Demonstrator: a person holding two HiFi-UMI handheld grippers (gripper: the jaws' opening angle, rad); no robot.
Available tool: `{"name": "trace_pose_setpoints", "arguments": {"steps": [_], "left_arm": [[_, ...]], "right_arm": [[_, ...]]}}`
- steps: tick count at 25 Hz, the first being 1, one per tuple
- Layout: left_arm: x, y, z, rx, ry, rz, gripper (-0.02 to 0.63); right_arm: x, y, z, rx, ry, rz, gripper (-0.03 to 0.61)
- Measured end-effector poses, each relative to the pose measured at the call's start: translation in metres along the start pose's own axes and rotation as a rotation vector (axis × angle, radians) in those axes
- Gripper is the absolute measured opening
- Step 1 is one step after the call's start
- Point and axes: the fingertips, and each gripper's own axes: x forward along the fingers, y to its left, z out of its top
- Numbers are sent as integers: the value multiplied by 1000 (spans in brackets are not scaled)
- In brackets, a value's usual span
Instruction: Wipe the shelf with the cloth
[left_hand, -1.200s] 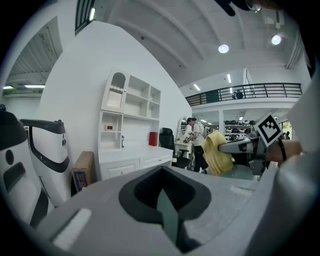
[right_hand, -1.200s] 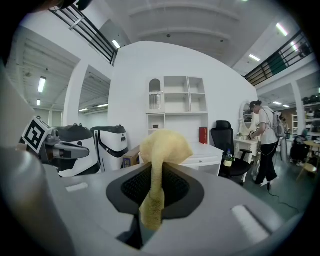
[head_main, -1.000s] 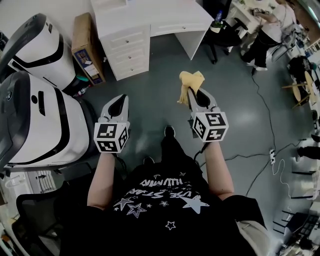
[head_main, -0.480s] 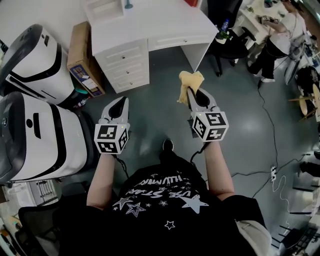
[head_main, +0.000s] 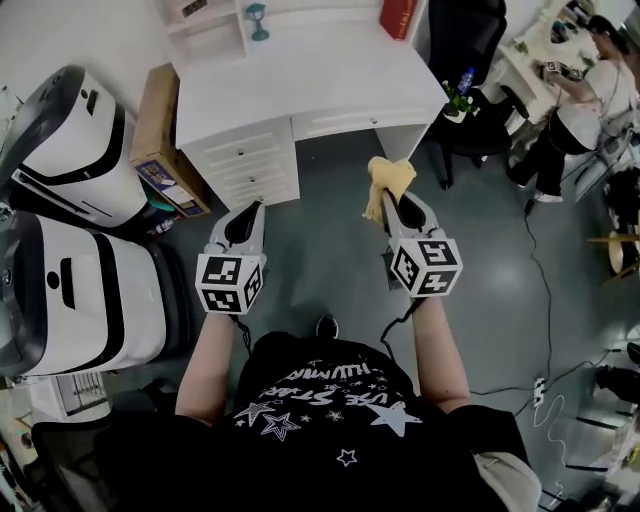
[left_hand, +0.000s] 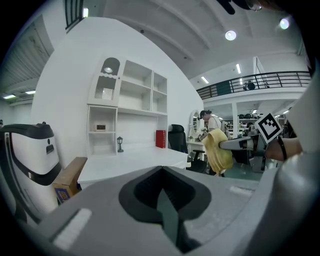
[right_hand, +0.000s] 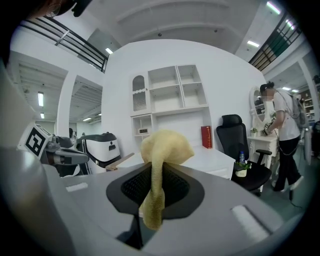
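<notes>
Clamping cloth (head_main: 390, 177), right gripper (head_main: 394, 202) facing desk (head_main: 300, 80) edge

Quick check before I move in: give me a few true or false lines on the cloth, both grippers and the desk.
1. The right gripper is shut on the yellow cloth. True.
2. The left gripper holds a second cloth. False: it is shut and empty.
3. The cloth is touching the shelf. False: it hangs in the air, short of the white desk.
4. A red box stands on the desk. True.
</notes>
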Motion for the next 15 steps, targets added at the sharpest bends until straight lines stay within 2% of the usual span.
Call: {"name": "trace_pose_setpoints", "arguments": {"steps": [9,15], "left_arm": [[61,38,30,-4,5,47,0],[129,98,58,6,-5,43,0]], "right_arm": [[71,-33,18,31,3,27,72],[146,-51,41,30,-1,2,73]]}}
